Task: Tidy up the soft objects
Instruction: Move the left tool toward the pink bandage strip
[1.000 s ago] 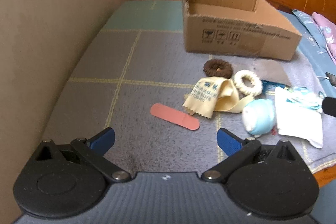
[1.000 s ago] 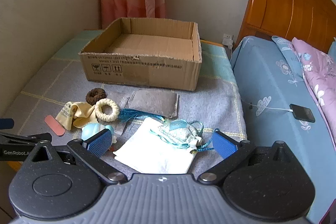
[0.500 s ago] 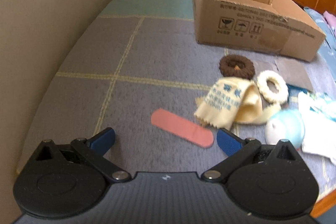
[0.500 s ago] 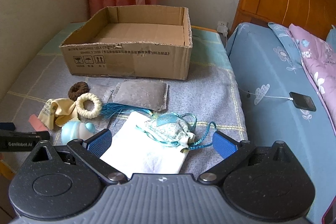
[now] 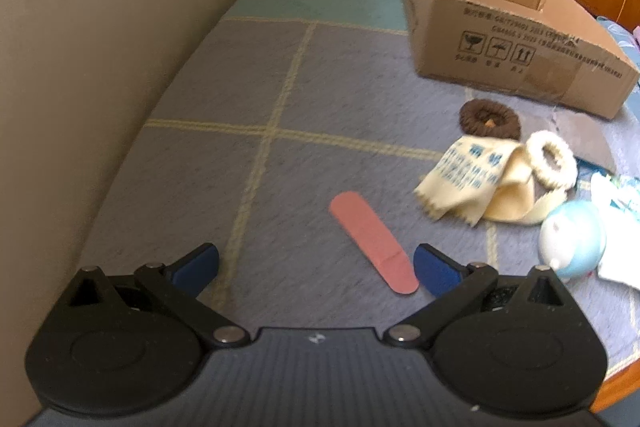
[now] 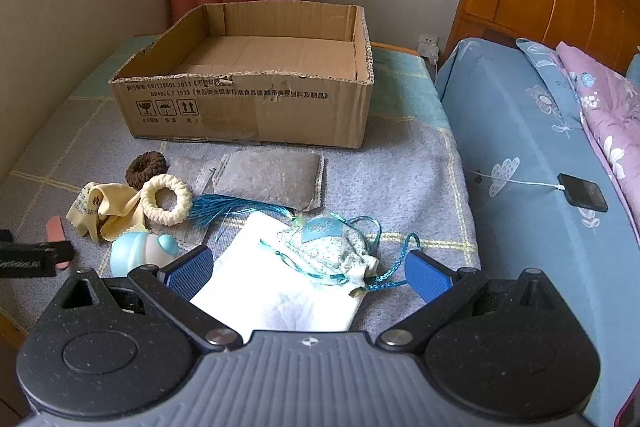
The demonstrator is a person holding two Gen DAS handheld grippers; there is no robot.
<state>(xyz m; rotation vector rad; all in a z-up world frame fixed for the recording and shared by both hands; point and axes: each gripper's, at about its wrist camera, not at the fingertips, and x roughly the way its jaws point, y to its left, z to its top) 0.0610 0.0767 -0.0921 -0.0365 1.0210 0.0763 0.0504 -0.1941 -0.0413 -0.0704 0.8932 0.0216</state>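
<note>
The left hand-held gripper (image 5: 316,267) has moved closer to the pink strip (image 5: 372,241) over the last second, fingers spread apart and empty, its right fingertip (image 5: 434,269) now just beside the strip's near end. That suggests the strip is the first pick. The right hand-held gripper (image 6: 308,273), also parted and empty, has closed in on the white pouch (image 6: 276,291) and floral sachet (image 6: 328,251). The cardboard box (image 6: 256,111) sits empty beyond everything. Between it and the strip lie a yellow cloth (image 5: 476,183), cream ring (image 5: 552,163), brown scrunchie (image 5: 490,119) and blue toy (image 5: 572,239); nothing blocks the strip.
</note>
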